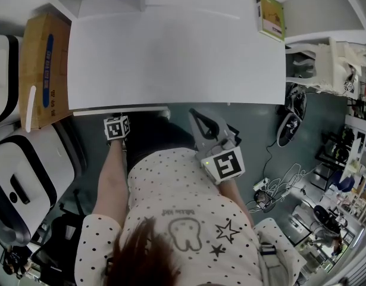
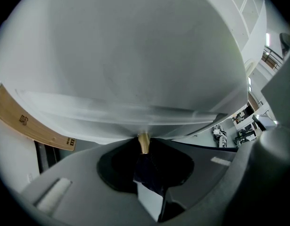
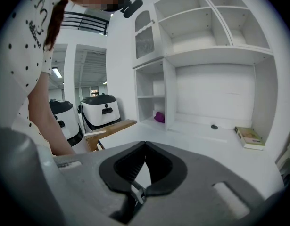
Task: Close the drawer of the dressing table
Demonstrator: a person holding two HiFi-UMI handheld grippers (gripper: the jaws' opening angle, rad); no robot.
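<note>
The white dressing table (image 1: 177, 58) fills the top of the head view. Its drawer front (image 1: 120, 109) shows as a narrow strip just past the table's front edge at the left. My left gripper (image 1: 117, 123) is at that strip. In the left gripper view the drawer front (image 2: 135, 69) fills the picture, and the left gripper (image 2: 143, 147) is closed on the small brass knob (image 2: 143, 141) at its tips. My right gripper (image 1: 196, 119) is held in front of the table edge, beside the person's body. In its own view the right gripper (image 3: 145, 146) is shut with nothing in it.
A cardboard box (image 1: 44, 70) stands left of the table, with white and black appliances (image 1: 22, 177) nearer. A book (image 1: 270, 16) lies at the table's back right. Shoes (image 1: 288, 127) and cables (image 1: 272, 189) are on the floor at the right. Shelves (image 3: 201, 27) rise behind the table.
</note>
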